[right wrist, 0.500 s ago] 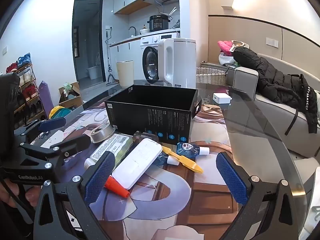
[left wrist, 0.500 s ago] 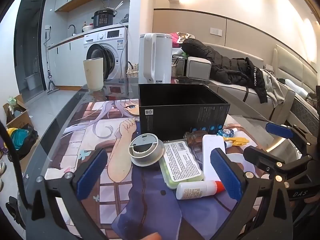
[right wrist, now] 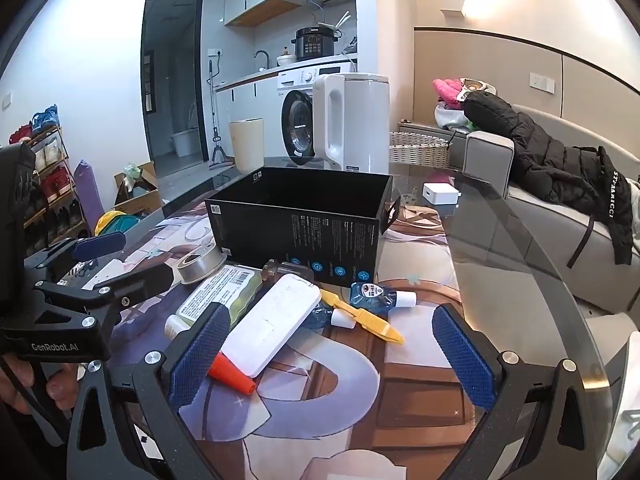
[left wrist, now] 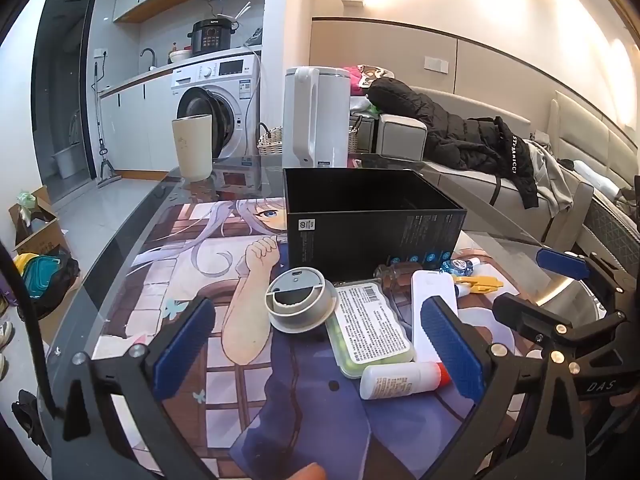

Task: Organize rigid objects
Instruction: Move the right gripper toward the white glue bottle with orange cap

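Nothing has shifted since a moment ago: left gripper (left wrist: pixel 318 356) and right gripper (right wrist: pixel 328 354) both gape fully, holding nothing. Clutter lies at 6 o'clock of the black box (right wrist: pixel 296 216), which looks empty, so sorting hasn't begun.

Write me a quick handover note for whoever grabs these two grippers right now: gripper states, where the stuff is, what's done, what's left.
Left gripper: open, empty, hanging over the near edge of the pile.
Right gripper: open, empty, over the mat in front of the pile.
Black box: open-topped, behind the pile; what shows of its inside looks empty.
Loose on the mat in front of it: grey round lidded container, green labelled case, white flat device, white bottle with orange cap, yellow tweezers, two small blue bottles, clear brownish bottle.
Done: nothing visibly put away.
Left: presumably move every loose item into the box.
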### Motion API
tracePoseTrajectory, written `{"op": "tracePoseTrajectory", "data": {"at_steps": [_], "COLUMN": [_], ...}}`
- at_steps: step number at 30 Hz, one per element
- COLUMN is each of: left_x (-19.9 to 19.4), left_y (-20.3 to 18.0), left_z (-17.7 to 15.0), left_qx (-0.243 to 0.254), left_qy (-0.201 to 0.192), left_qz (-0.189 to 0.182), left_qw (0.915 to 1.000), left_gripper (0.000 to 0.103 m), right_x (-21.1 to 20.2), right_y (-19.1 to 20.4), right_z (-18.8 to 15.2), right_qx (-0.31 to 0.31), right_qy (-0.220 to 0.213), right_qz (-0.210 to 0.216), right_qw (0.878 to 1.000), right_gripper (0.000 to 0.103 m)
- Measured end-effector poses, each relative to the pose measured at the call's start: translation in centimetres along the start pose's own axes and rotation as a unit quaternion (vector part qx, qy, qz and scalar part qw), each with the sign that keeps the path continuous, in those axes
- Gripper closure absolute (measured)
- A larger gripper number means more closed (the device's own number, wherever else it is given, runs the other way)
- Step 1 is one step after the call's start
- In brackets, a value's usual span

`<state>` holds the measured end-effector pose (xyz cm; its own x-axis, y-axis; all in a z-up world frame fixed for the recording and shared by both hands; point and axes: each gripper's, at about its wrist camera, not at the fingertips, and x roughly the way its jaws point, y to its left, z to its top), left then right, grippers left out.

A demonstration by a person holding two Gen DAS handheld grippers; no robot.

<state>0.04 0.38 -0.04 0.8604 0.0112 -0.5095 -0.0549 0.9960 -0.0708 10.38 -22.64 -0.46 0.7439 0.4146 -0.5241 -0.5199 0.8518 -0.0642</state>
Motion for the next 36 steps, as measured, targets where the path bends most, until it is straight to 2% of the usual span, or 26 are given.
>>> {"op": "tracePoseTrajectory", "data": {"at_steps": [36], "left_x": [-0.3], "left_y": [0.45], "left_z": [0.45], "left_qx": [-0.012], "left_qy": [-0.01], "left_qz": [0.002], "left_qw": [0.9999], "left_gripper": [0.0], "right_x": [0.13], "right_y": [-0.63], "right_z": [0.05], "right_qx": [0.005], "right_qy": [0.004], "right_qz": [-0.008], "right_qw": [1.0], "right_gripper": [0.0]}}
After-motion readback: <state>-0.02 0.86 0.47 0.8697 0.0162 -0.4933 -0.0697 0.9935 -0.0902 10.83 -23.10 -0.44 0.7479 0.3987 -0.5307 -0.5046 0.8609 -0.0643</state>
